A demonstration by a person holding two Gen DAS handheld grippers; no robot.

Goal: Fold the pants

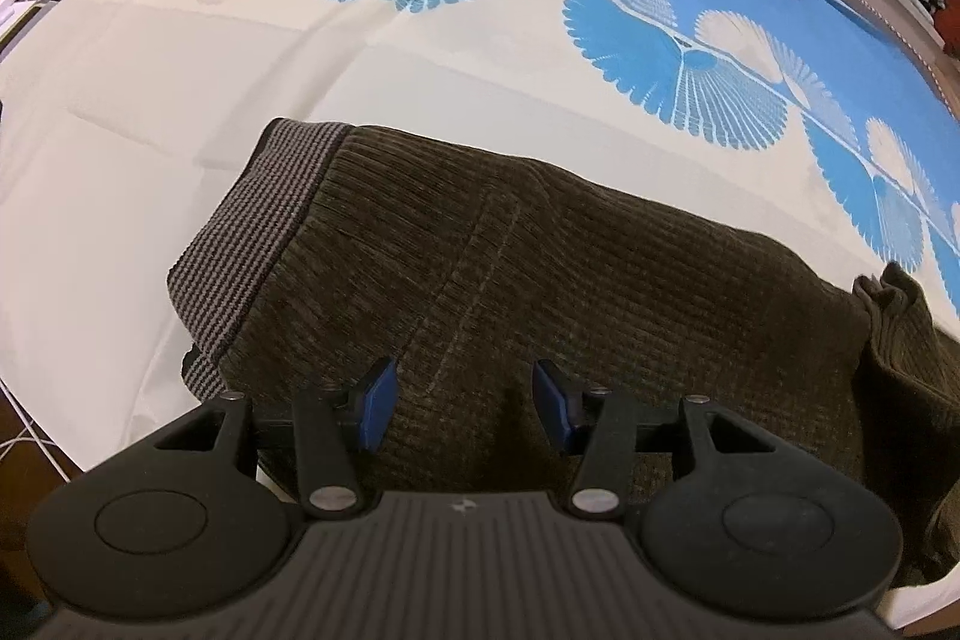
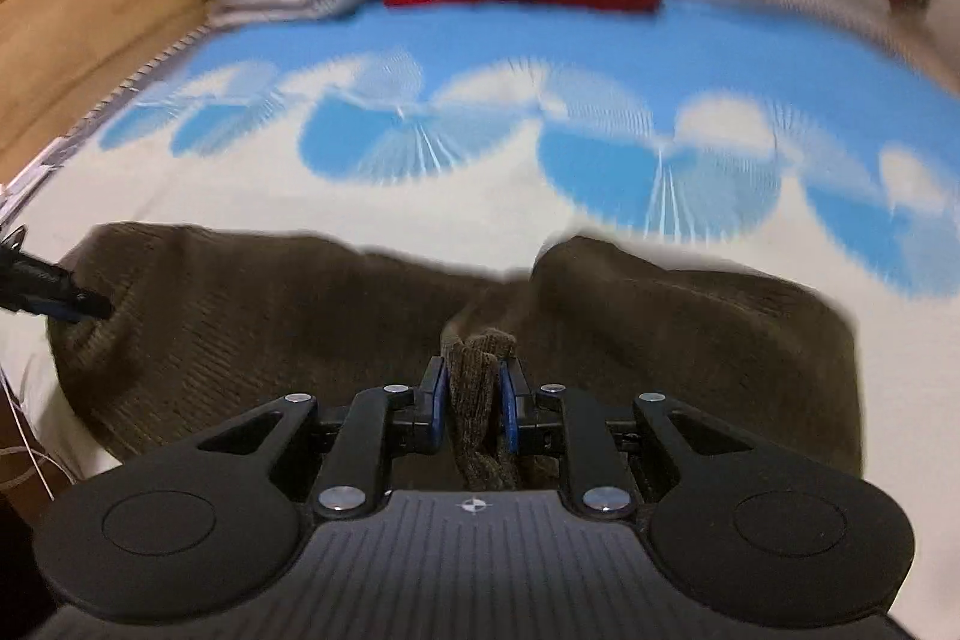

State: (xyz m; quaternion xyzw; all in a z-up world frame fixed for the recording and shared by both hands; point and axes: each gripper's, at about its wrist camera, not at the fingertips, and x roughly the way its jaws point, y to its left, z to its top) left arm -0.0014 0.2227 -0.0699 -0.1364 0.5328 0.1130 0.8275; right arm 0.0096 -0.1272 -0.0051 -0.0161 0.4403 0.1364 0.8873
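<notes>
Right gripper clenched on a bunched pants end, long axis running leftward to the waistband; left gripper hovers released above

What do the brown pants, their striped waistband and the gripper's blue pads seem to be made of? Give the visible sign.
Pants: probably soft corduroy or ribbed knit, matte; fine parallel ridges.
Waistband: likely stretchy rib knit; thin grey and dark stripes.
Blue pads: apparently rubber or plastic; smooth, dull surfaces.
</notes>
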